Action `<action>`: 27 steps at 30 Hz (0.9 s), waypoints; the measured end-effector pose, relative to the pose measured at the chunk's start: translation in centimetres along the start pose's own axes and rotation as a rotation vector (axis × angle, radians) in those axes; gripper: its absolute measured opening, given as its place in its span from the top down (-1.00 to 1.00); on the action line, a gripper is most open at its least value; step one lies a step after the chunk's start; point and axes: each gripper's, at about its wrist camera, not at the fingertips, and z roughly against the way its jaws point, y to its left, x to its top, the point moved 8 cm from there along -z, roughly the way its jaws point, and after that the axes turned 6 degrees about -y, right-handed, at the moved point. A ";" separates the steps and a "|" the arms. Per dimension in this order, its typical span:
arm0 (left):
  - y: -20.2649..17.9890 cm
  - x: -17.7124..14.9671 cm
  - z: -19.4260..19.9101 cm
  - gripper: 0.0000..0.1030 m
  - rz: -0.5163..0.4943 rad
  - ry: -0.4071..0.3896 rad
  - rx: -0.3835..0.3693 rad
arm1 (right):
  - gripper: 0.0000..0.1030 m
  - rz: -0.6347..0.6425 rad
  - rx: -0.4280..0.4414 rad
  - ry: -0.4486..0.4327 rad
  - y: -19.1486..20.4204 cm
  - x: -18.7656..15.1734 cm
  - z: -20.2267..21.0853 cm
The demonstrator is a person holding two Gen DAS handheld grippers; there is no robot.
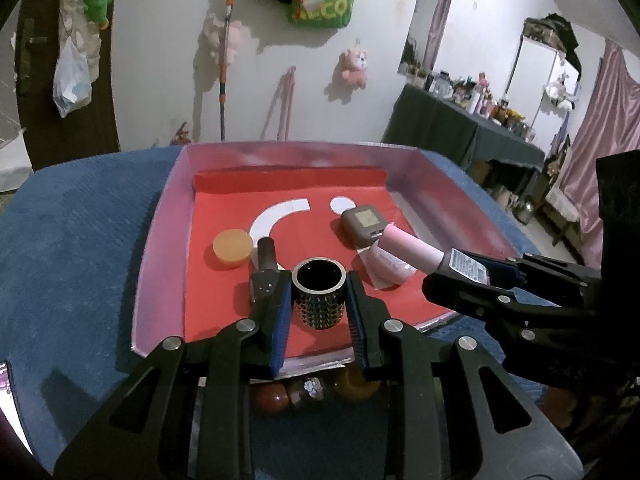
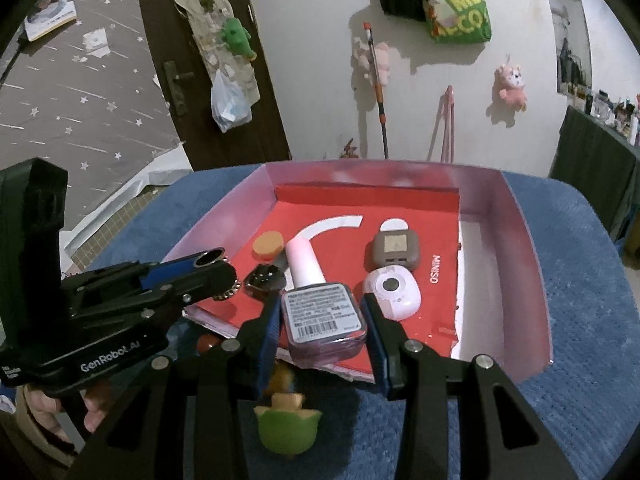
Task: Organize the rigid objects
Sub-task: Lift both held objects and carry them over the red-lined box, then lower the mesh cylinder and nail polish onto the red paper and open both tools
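Since both loads are small rigid containers, neither should deform in the pads, but both look slick. The black studded cylindrical cup with a gold rim (image 1: 319, 296) is open-topped and probably light; studs on the wall give the pads some bite, so a mid-wall hold as now seems best. The pink nail-polish-style bottle with a square clear base and barcode label (image 2: 323, 320) is likely glass: heavier at the base, breakable, smooth-sided. Taking it across the flat base faces beats the round pale pink cap (image 2: 303, 262), which could roll

Left gripper (image 1: 319, 308): jaws pressed in as far as they go, blue pads pinching the studded cup on both sides, cup upright, carried over the near edge of the red-lined pink tray (image 1: 168, 216)

Right gripper (image 2: 323, 322): jaws nearly closed, pads clamped on the bottle's base, cap pointing away over the tray floor

Already lying in the tray: orange round puck (image 1: 232, 249), grey square case (image 1: 365, 225), white-pink rounded case (image 2: 393, 294). Tray sits on a blue textured cover (image 1: 80, 240)

Risk as I judge it: bottle slipping if the grip loosens, since label and glass offer little friction
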 end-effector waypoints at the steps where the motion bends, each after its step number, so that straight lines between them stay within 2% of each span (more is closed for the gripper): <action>1: 0.1 -0.1 -0.4 0.53 0.005 0.014 -0.004 | 0.18 -0.004 0.001 0.010 -0.1 -0.1 -0.4; 13: 1.7 -2.2 -4.0 0.53 0.063 0.174 -0.029 | 0.18 -0.099 0.073 0.185 -1.1 -2.1 -5.0; 22: 2.9 -2.3 -5.2 0.53 0.081 0.188 -0.007 | 0.18 -0.105 0.044 0.225 -1.9 -2.6 -7.0; 27: 3.3 -1.9 -5.9 0.53 0.076 0.169 0.021 | 0.18 -0.072 -0.043 0.189 -3.0 -1.9 -7.5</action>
